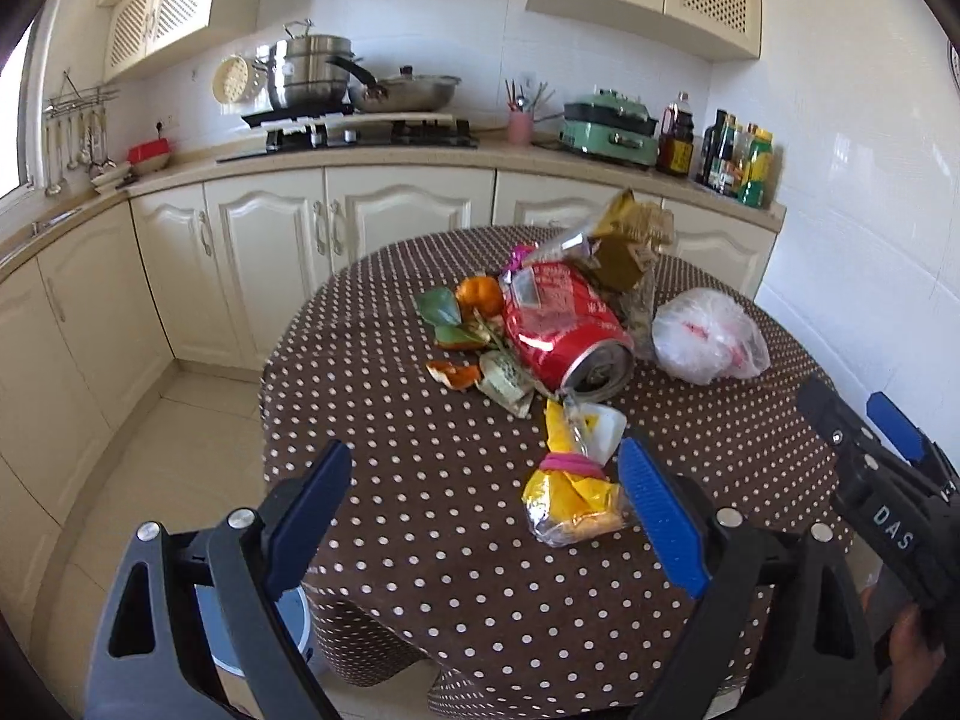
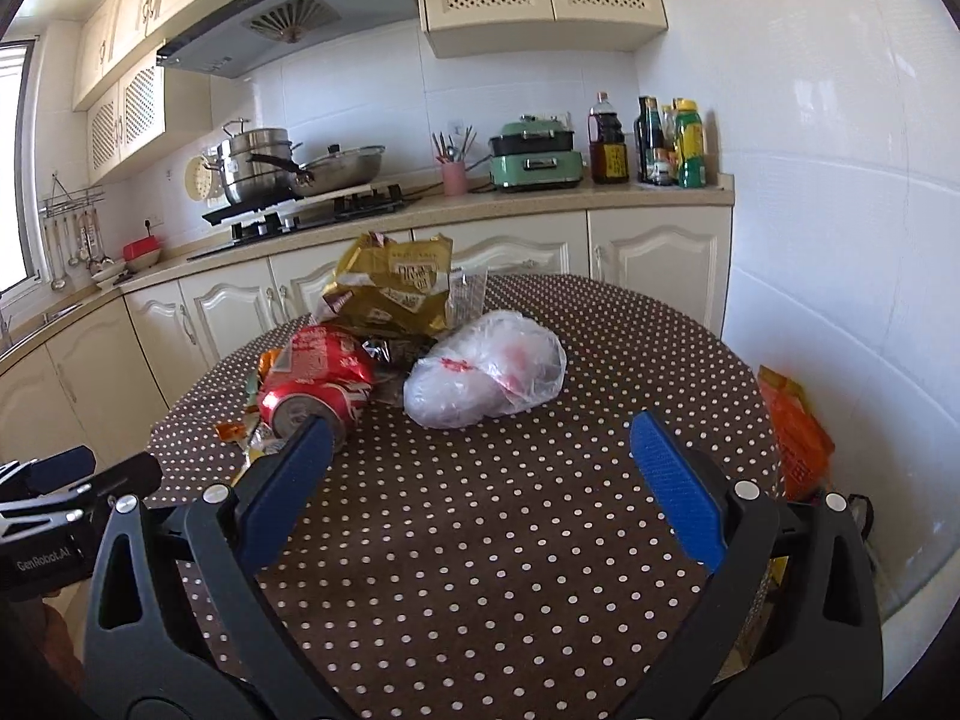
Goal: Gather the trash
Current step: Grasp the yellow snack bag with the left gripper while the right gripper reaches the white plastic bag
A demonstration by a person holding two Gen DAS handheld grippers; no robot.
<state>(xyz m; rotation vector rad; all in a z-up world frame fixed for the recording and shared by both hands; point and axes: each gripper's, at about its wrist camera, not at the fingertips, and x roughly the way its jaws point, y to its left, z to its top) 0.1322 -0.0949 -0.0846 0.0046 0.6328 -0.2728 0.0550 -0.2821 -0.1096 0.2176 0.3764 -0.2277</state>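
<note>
A pile of trash lies on the round table with a brown dotted cloth point(image 1: 420, 480). It holds a crushed red can point(image 1: 564, 324), a gold snack bag point(image 1: 630, 234), a white plastic bag point(image 1: 708, 336), a tangerine with peel and leaves point(image 1: 480, 294) and a yellow wrapper point(image 1: 570, 480). My left gripper point(image 1: 486, 498) is open and empty, just left of the yellow wrapper. My right gripper point(image 2: 480, 468) is open and empty over the cloth point(image 2: 480, 540), short of the white bag point(image 2: 486, 369), the can point(image 2: 318, 384) and the gold bag point(image 2: 390, 288).
A kitchen counter point(image 1: 360, 156) with a stove, pots and bottles runs behind the table. An orange bag point(image 2: 792, 438) sits low beside the table's right edge. A round bin point(image 1: 288, 630) stands on the floor under the table's near left edge.
</note>
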